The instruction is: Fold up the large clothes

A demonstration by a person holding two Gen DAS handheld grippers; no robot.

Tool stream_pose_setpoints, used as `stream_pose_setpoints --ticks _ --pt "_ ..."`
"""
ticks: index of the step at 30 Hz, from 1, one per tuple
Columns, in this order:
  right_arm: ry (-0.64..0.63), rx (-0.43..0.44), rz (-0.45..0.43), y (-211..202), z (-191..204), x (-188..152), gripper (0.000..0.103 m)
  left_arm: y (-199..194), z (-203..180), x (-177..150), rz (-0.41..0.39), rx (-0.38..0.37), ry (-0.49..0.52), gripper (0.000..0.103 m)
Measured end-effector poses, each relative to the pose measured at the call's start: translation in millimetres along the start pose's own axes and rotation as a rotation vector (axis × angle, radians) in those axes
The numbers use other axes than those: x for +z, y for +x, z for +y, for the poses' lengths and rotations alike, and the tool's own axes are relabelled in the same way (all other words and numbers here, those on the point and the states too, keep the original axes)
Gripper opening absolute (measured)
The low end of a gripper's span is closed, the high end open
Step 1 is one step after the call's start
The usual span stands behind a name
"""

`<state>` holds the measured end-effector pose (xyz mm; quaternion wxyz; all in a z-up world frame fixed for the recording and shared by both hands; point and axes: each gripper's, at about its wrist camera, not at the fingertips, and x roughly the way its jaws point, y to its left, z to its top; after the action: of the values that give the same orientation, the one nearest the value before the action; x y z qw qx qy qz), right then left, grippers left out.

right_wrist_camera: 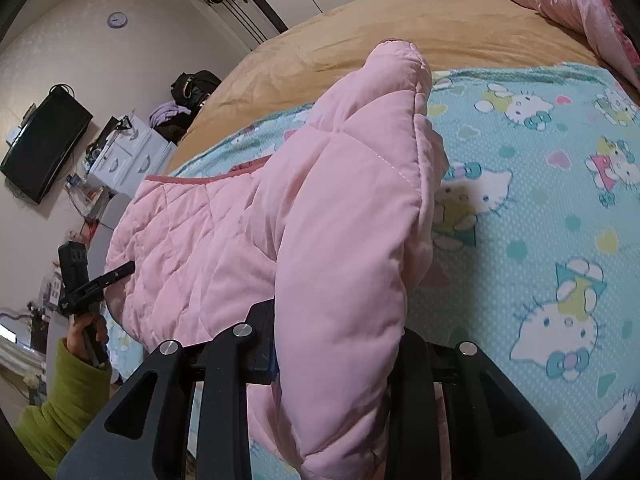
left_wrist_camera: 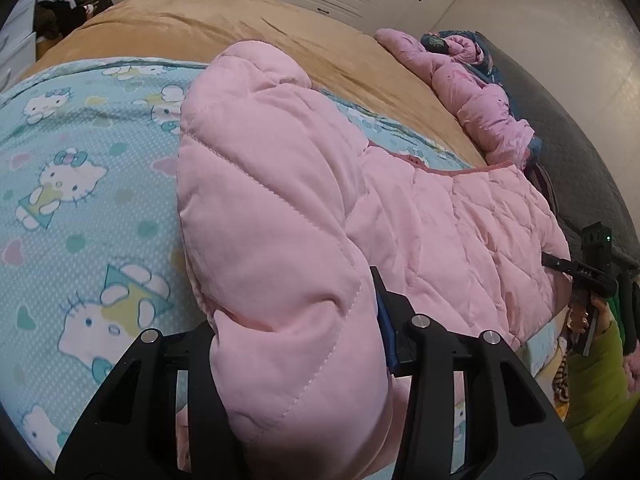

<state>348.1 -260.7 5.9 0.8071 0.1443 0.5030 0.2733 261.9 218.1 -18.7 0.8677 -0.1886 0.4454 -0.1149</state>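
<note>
In the left wrist view my left gripper [left_wrist_camera: 298,344] is clamped on a thick fold of the pink quilted jacket [left_wrist_camera: 280,208], with the padded cloth bulging up between the two black fingers [left_wrist_camera: 404,332] and hiding most of the left one. The jacket lies across the cartoon cat sheet [left_wrist_camera: 72,184], its bulky part rising straight ahead of me and its flatter quilted body spreading off to the right toward the edge of the bed. Beyond the sheet lies a tan blanket [left_wrist_camera: 192,28], and at its far right side sits a crumpled pink and dark blue quilt [left_wrist_camera: 468,80]. At the right edge I see my right gripper [left_wrist_camera: 560,265] touching the jacket's rim, held by a hand in a green sleeve [left_wrist_camera: 596,372]. In the right wrist view my right gripper [right_wrist_camera: 340,352] is pinched on another padded fold of the same jacket [right_wrist_camera: 348,216], which stands up between the fingers [right_wrist_camera: 260,340] and leans away from me over the sheet [right_wrist_camera: 540,208]. The quilted body runs off to the left, where my left gripper [right_wrist_camera: 118,271] touches its edge. The tan blanket [right_wrist_camera: 360,36] fills the far side of the bed, a television [right_wrist_camera: 44,140] hangs on the wall at left, and a white cabinet [right_wrist_camera: 128,152] stands below it.
</note>
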Motion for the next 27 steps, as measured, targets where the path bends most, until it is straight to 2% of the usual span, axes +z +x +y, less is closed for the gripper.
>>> stream_pose_setpoints --ticks 7,11,15,16,18,20,22,23,24,27 --pt "0.038 0.015 0.004 -3 -9 -16 0.027 -6 0 -14 0.002 0.002 -0.003 0.036" --pt "0.026 -0.029 0.019 2 -11 -18 0.028 -5 4 -21 0.004 0.003 -0.015 0.036" --pt "0.021 -0.131 0.047 19 -19 -23 0.034 1 11 -25 0.008 0.012 -0.041 0.037" --pt "0.025 -0.162 0.051 24 -22 -25 0.041 3 13 -26 0.01 0.018 -0.043 0.038" --pt "0.047 -0.195 0.057 31 -28 -28 0.048 6 15 -29 0.017 0.032 -0.052 0.042" --pt "0.077 -0.225 0.045 31 -32 -31 0.064 7 15 -31 0.02 0.043 -0.059 0.046" --pt "0.081 -0.244 0.036 30 -32 -34 0.069 8 16 -33 0.025 0.065 -0.06 0.051" --pt "0.085 -0.261 0.034 29 -32 -35 0.08 8 15 -33 0.026 0.075 -0.059 0.054" --pt "0.084 -0.274 0.032 27 -30 -37 0.084 7 14 -34 0.028 0.093 -0.053 0.057" --pt "0.065 -0.274 -0.005 16 -19 -42 0.092 4 12 -36 0.025 0.117 -0.047 0.062"
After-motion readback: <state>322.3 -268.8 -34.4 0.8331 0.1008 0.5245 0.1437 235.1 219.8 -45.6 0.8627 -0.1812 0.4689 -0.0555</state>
